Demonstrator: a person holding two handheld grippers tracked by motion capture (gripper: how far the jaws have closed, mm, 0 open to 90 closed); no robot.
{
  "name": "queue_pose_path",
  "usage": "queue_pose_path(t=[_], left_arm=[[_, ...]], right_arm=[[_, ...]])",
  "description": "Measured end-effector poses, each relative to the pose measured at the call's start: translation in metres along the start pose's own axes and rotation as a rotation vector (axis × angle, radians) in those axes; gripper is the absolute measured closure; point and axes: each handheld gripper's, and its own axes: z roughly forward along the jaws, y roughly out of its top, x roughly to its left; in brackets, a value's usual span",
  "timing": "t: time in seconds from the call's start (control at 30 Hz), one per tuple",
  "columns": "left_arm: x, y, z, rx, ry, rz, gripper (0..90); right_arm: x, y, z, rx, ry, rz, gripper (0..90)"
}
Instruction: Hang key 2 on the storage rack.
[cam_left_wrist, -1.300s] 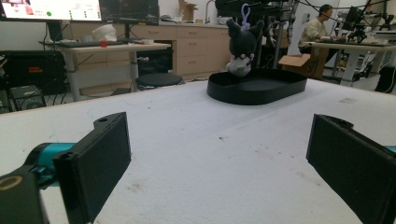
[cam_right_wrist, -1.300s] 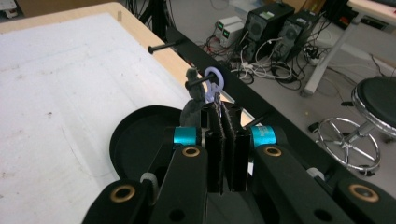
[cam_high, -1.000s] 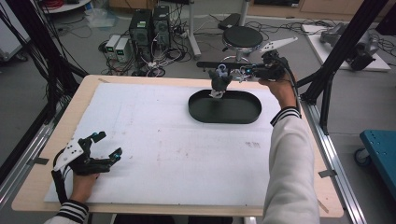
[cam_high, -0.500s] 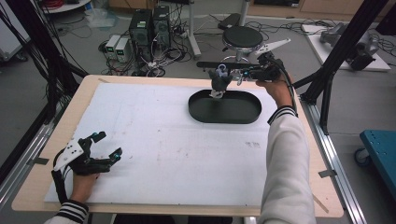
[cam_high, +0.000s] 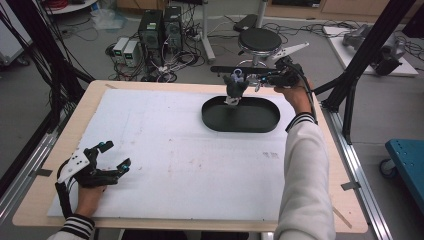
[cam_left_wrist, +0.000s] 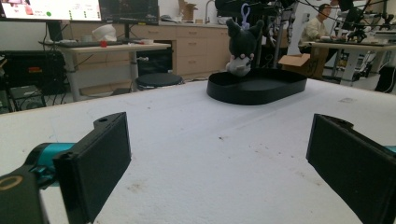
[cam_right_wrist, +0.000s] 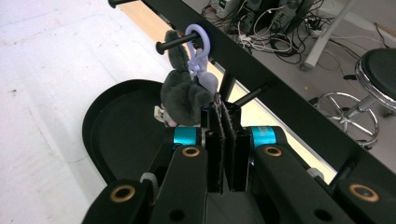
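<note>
A dark grey plush toy (cam_high: 234, 89) hangs over the far end of a black oval tray (cam_high: 260, 122). Its lilac ring (cam_right_wrist: 194, 33) is looped over a peg (cam_right_wrist: 175, 45) of a black rack bar (cam_right_wrist: 280, 88). My right gripper (cam_right_wrist: 222, 105) is shut, its tips pinching the plush toy (cam_right_wrist: 184, 98) at its side. In the high view the right gripper (cam_high: 257, 80) reaches in from the right at the table's far edge. My left gripper (cam_high: 115, 155) rests open on the white sheet at the near left. The left gripper view looks toward the plush toy (cam_left_wrist: 242, 46) and tray (cam_left_wrist: 261, 88).
A white sheet (cam_high: 175, 150) covers the wooden table. Behind the far edge stand a round stool (cam_high: 259, 39) and computer boxes (cam_high: 160, 27) with cables. Black frame posts (cam_high: 370, 50) rise at the right. A person (cam_left_wrist: 317, 28) sits at a desk far off.
</note>
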Motion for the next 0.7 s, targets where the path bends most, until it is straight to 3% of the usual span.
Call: queue_pose_path(t=[0.7], left_arm=[[0.000,0.000,0.000,0.001,-0.001,0.001,6.8]], right_arm=[[-0.008,-0.003,0.012,-0.034,-0.057,-0.006,88.5]])
